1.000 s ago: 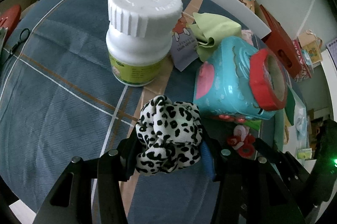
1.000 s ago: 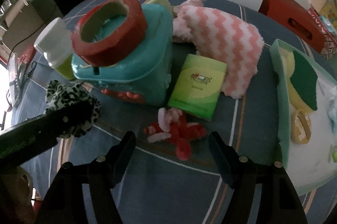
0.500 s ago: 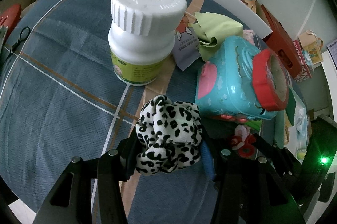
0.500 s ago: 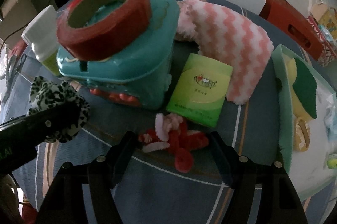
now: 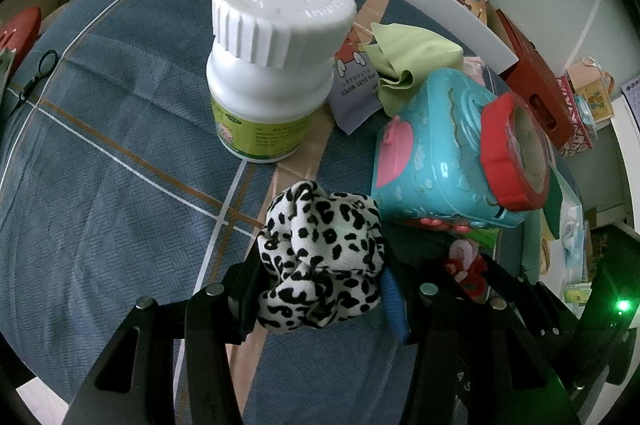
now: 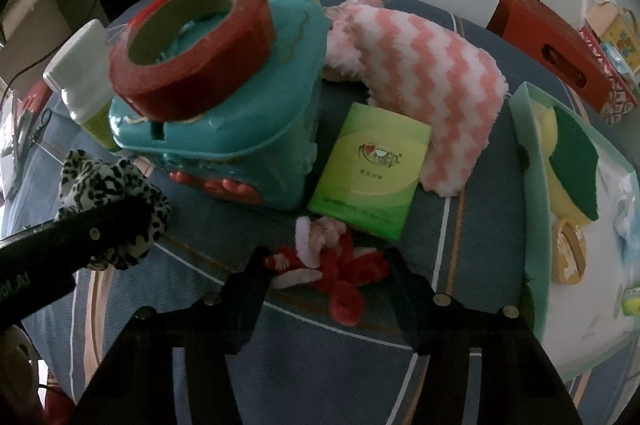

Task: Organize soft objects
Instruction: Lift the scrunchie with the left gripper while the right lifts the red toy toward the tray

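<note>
Narrowing in, the right gripper has just been closing its jaws around the red-and-pink pipe-cleaner bundle on the bench cloth, apparently not yet pinching, while the left gripper stays clenched on the leopard-print scrunchie — second soft item looks next.

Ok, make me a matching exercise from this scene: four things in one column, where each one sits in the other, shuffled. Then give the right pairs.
Things:
1. leopard-print scrunchie
2. red tape roll
3. green-and-yellow sponge
4. red and pink pipe-cleaner figure

Places:
A. in the pale green tray
B. clamped in the left gripper
C. on the blue plaid cloth, between the jaws of the right gripper
D. on top of the teal toy box

Pairs: 1-B, 2-D, 3-A, 4-C
</note>
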Tool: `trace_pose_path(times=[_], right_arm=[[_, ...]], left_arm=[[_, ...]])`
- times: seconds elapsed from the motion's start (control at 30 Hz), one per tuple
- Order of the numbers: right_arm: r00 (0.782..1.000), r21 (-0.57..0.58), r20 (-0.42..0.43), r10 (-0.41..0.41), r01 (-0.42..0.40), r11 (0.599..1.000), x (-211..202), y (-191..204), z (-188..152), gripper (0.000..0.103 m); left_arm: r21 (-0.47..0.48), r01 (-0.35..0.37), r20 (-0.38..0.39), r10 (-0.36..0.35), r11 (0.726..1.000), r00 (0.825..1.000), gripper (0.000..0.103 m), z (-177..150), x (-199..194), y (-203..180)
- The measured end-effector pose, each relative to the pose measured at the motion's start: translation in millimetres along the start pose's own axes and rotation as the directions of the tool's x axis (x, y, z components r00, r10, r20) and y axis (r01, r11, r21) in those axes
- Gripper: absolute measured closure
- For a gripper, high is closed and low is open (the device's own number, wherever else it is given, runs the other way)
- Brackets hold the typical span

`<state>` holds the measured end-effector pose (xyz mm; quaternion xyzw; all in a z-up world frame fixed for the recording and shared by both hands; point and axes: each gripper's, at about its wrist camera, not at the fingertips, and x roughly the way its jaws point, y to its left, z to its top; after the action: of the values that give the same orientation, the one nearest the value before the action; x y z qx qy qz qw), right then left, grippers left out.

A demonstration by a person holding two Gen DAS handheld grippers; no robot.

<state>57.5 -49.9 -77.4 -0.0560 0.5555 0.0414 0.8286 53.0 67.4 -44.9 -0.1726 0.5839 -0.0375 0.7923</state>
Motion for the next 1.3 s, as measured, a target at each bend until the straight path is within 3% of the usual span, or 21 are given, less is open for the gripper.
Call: trace_pose_path(times=[0.73, 1.07, 1.3], right_arm=[[1.000, 0.031, 0.004, 0.004, -0.004, 0.999, -36.2, -26.0, -14.1, 0.043], [0.998, 0.063, 0.057, 0.002, -0.006, 0.998, -77.6, -43.9, -21.2, 0.043], [0.996, 0.095, 0.088, -0.009, 0.000, 0.995, -101.5, -61.7, -25.1, 0.043]], left_arm=[[0.004, 0.006, 0.009, -0.006, 1.000, 1.000, 0.050, -0.6, -3.5, 1.4], [-0.002, 0.029, 0.074, -0.029, 1.000, 0.997, 0.050, -3.0, -28.5, 5.4], [-0.033, 0.010, 0.141, -0.005, 0.999, 0.990, 0.050, -2.7, -50.2, 15.3]])
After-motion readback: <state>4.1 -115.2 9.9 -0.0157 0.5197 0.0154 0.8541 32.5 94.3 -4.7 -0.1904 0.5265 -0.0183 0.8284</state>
